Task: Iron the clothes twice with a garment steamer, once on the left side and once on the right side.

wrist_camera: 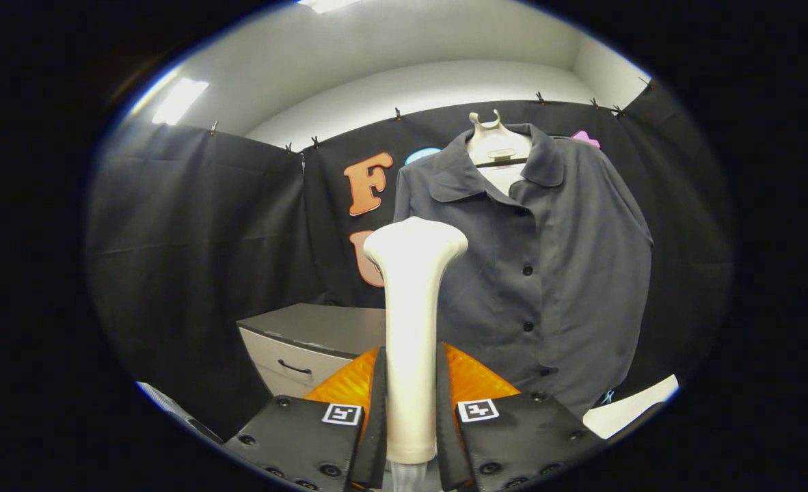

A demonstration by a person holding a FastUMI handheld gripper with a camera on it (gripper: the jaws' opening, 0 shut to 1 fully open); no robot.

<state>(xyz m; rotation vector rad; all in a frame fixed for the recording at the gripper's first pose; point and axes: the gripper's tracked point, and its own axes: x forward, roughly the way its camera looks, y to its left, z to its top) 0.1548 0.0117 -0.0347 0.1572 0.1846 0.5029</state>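
**Steamer held, shirt not yet reached**

The gripper [411, 410] is seen closed on the handle of a cream-white, smooth plastic garment steamer [412, 328], with both fingers [376, 410] pressed against its sides; the steamer stands upright between them, its flared head raised above them. Beyond the head, a dark grey button-front collared shirt [547, 273] is hung on a pale hanger [496, 147] before the black cloth wall [192, 232].

The steamer head is judged to be apart from the fabric, near the shirt's left-hand part as seen, so neither pass can be confirmed as done; both sides may remain.

No steam can be made out. The steamer's base is cut off below the fingers. A grey cabinet with a drawer [301, 342] is partly hidden behind the steamer, and the shirt's hem is partly covered by the gripper body.
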